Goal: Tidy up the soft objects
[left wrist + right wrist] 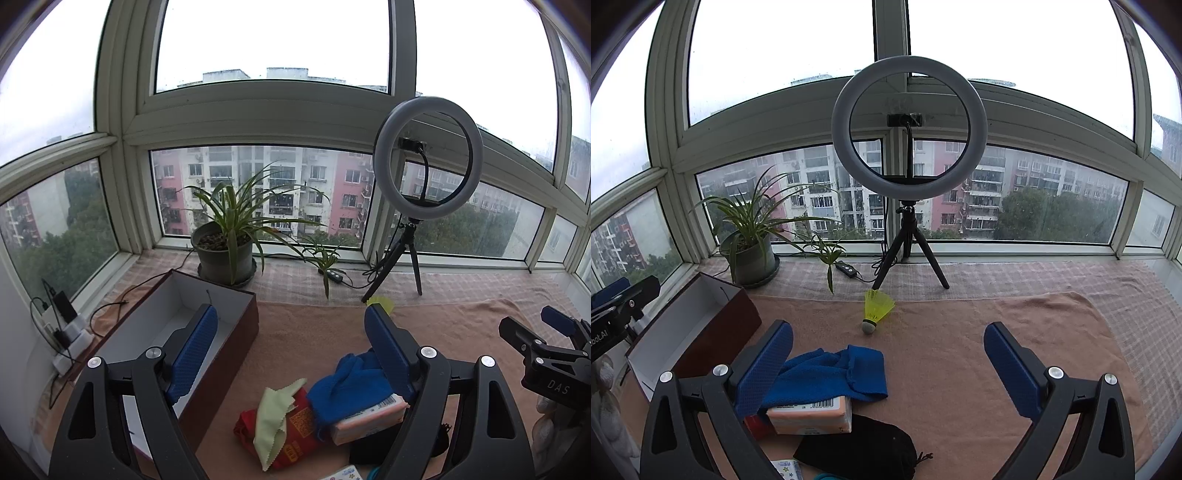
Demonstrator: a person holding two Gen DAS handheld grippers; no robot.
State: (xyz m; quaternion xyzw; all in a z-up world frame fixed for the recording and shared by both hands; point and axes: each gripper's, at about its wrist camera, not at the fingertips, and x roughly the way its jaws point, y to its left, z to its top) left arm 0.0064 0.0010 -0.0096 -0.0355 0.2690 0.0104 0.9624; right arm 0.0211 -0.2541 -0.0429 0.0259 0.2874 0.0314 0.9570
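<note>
A pile of soft things lies on the pink towel (pixel 306 332): a blue cloth (pixel 347 387) (pixel 831 373), a pale green cloth (pixel 275 417) on a red bag (pixel 295 432), a tissue pack (pixel 369 413) (pixel 812 410) and a black pouch (pixel 864 446). An open brown box (pixel 207 332) (pixel 698 325) with a white inside stands to the left. My left gripper (pixel 291 354) is open above the pile and box edge. My right gripper (pixel 888 369) is open and empty, hovering over the towel right of the pile.
A yellow shuttlecock (pixel 875 306) lies at the towel's far edge. A ring light on a tripod (pixel 908 129) and a potted plant (pixel 225 243) stand by the window. Cables and a charger (pixel 62 321) sit at the far left.
</note>
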